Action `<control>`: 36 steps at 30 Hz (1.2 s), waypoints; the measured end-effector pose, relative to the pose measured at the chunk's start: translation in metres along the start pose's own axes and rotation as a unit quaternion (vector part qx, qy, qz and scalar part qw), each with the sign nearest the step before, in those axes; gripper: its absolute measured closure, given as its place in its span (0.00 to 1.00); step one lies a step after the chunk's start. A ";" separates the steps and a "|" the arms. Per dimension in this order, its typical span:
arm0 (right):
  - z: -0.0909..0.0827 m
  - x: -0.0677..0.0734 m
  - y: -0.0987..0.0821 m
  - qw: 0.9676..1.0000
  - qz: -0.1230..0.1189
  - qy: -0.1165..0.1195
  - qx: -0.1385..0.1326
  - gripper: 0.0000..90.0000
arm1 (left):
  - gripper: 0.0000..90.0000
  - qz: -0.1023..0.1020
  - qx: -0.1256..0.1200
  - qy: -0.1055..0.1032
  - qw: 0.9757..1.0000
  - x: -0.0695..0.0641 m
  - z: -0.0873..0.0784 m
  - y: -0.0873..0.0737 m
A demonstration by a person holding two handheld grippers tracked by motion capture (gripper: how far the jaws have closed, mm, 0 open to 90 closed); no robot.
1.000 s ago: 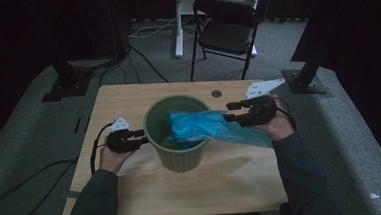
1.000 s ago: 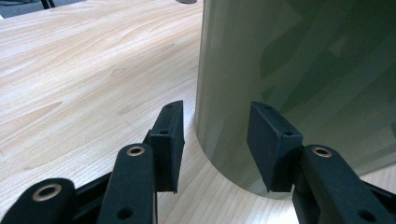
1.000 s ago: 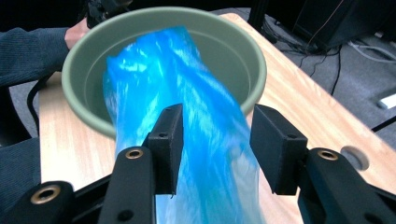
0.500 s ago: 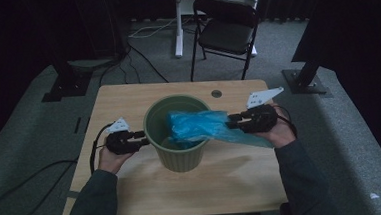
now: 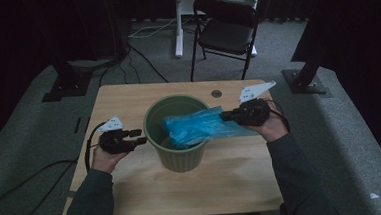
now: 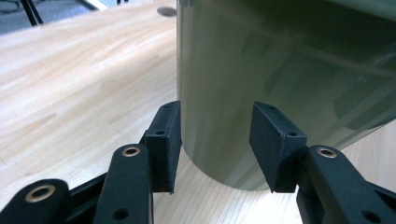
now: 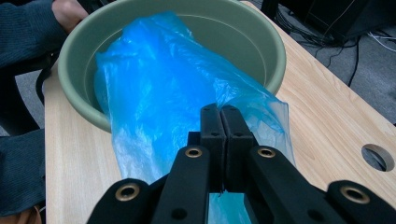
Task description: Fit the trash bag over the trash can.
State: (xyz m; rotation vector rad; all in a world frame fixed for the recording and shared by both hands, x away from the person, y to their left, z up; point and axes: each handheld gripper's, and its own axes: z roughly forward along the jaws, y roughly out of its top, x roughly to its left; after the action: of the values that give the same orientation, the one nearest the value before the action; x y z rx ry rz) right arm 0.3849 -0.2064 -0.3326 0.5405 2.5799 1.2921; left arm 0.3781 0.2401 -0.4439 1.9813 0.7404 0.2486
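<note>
A green round bin [image 5: 176, 156] stands in the middle of the wooden table [image 5: 123, 99]. A blue plastic bag [image 5: 194, 127] lies half inside it and drapes over the right rim. My right gripper [image 5: 225, 116] is at that rim; its jaws have just closed and now pinch the bag [image 7: 163, 84] film, shut [image 7: 219, 114]. My left gripper [image 5: 141, 137] sits low at the bin's left side. Its jaws [image 6: 217, 140] have just been opening and stand open, with the bin's curved wall [image 6: 280, 70] bulging between the tips, untouched by the pads.
A cable hole [image 5: 216, 93] pierces the table near its far edge. Behind the table stand a black folding chair [image 5: 224, 33] and a white post [image 5: 177, 23]. Cables [image 5: 13, 198] trail on the grey carpet at left. Dark stand bases [image 5: 307, 78] flank the table.
The right gripper's jaws have closed on the bag at the bin's right rim, and the bag's outer end has drawn in from the table toward the rim. The left hand has stayed put.
</note>
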 end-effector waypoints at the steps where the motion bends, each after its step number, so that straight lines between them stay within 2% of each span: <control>1: 0.000 0.000 0.001 1.000 0.000 0.001 -0.001 0.99 | 0.60 0.000 -0.004 0.000 1.000 0.000 -0.002 0.001; 7: 0.003 -0.001 0.007 1.000 -0.003 0.002 -0.001 0.99 | 0.60 0.004 -0.018 -0.010 1.000 -0.004 -0.014 0.006; 12: 0.008 -0.001 0.009 1.000 -0.002 0.004 -0.002 0.99 | 0.60 0.018 -0.018 -0.012 1.000 -0.009 -0.019 0.012; 18: 0.010 -0.003 0.011 1.000 0.000 0.002 -0.003 0.99 | 0.60 0.013 -0.028 -0.019 0.999 -0.008 -0.021 0.015; 24: 0.011 -0.005 0.012 1.000 0.006 -0.002 -0.009 0.99 | 0.59 0.022 -0.029 -0.016 0.999 -0.010 -0.020 0.023; 27: 0.010 -0.005 0.012 1.000 0.005 -0.003 -0.009 0.99 | 0.60 0.030 -0.026 -0.007 0.999 -0.012 -0.021 0.028; 36: 0.008 -0.007 0.012 1.000 0.007 -0.004 -0.011 0.99 | 0.60 0.030 -0.024 -0.003 0.999 -0.012 -0.026 0.028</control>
State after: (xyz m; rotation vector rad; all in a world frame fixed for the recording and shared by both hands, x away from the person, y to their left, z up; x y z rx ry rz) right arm 0.3967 -0.1970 -0.3276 0.5586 2.5572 1.3172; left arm 0.3673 0.2420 -0.4056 1.9592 0.6644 0.2932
